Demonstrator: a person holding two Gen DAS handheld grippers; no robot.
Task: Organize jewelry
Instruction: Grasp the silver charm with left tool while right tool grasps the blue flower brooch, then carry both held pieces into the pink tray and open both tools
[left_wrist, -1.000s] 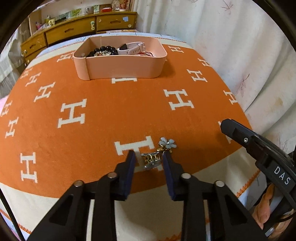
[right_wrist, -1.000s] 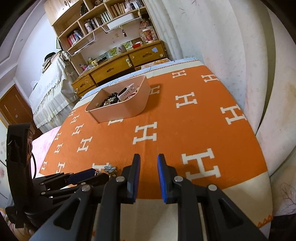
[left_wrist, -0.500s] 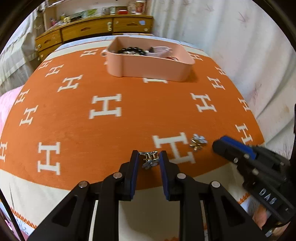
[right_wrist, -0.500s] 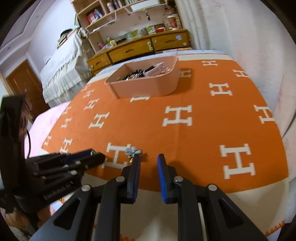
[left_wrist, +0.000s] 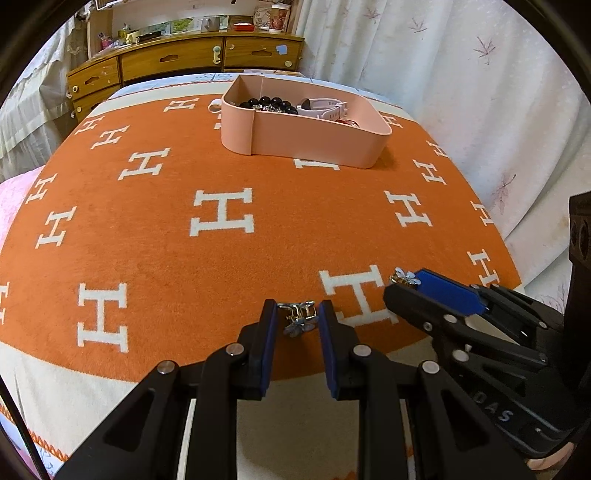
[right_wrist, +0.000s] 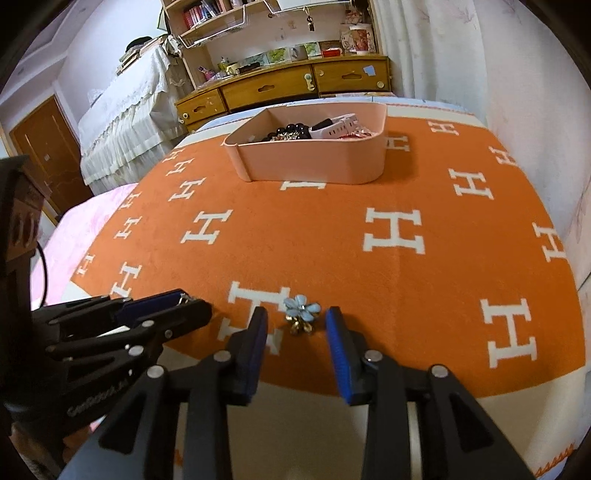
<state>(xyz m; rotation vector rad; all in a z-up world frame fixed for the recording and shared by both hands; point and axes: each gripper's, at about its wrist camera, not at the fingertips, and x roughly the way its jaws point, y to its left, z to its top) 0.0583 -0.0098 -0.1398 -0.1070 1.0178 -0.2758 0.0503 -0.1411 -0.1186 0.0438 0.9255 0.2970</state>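
Your left claw (left_wrist: 295, 319) sits low over the near edge of the orange blanket patterned with white H letters (left_wrist: 221, 258), its blue-padded fingers (left_wrist: 267, 350) parted to either side of a small silver clip earring with a pale flower (left_wrist: 299, 317). The earring lies between the pads; whether either pad touches it, you cannot tell from this view, so the claw reads as apart, not clamped.

Your right claw (right_wrist: 295, 321) is just beside it, also spread wide, with daylight on both sides of a light-blue enamel flower earring with a gold cluster below it (right_wrist: 301, 314). That earring rests on the blanket against the foot of a white H, free of both fingers. From the left wrist view the same flower earring (left_wrist: 405, 276) peeks out at the tip of the right claw (left_wrist: 406, 288); from the right wrist view the left claw (right_wrist: 192, 306) comes in from the left, its tips close together at this angle.

Farther out, well apart from both claws, a pale pink plastic tray with rounded corners (left_wrist: 314, 140) stands on the blanket. It holds a black bead bracelet (left_wrist: 267, 103) and a pink-strapped watch (left_wrist: 325, 109).

Behind the blanket runs a wooden drawer unit (right_wrist: 288, 86), with white curtain fabric (left_wrist: 480, 92) along the right side.
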